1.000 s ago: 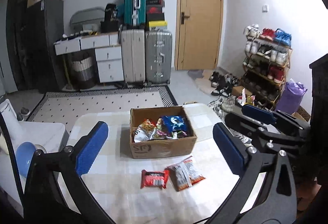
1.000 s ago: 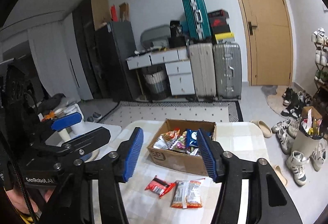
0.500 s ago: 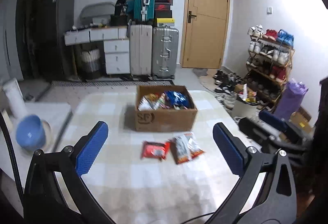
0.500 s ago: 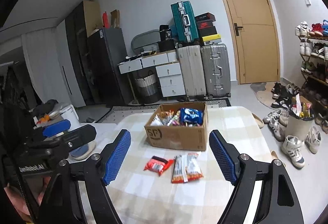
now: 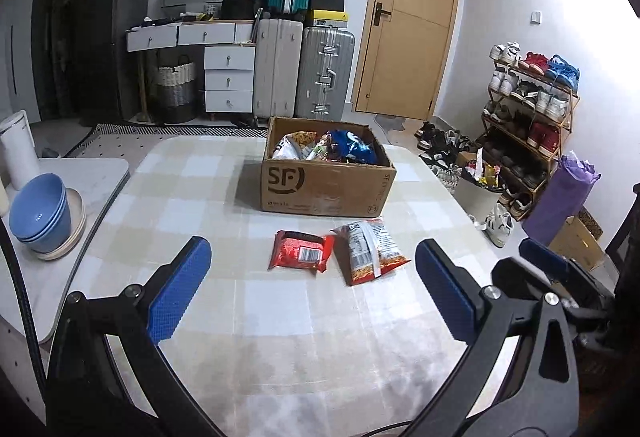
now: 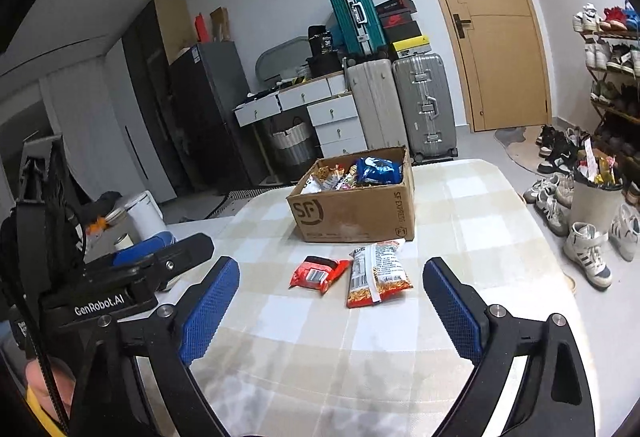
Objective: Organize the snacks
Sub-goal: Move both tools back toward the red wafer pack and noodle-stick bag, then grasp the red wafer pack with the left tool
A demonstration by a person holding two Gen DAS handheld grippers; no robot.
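Two pairs of black tongs with blue textured pads are hovering above a surface covered in a beige-and-white checked cloth [image 5: 200,205]. The left tongs [image 5: 312,293] are standing wide open, holding nothing, and the right tongs [image 6: 332,313] are likewise spread wide and gripping nothing. In the right wrist view the left tongs are showing at the lower left; in the left wrist view the right tongs are showing at the lower right.

One brown cardboard box printed with "SF" [image 5: 326,189] is sitting toward the far side of the surface, and several snack packets are lying inside it, among them one blue packet [image 5: 352,145]; the exact count inside is hard to tell. Two loose snack packets are lying flat on the cloth in front of the box, just beside each other: one small red foil packet [image 5: 302,251] on the left and one larger orange-and-white crinkled packet [image 5: 370,251] on the right. Both are lying apart from the box and ahead of both pairs of tongs, untouched.

On a white side ledge to the left, a stack of blue bowls [image 5: 38,213] is resting on a cream plate.
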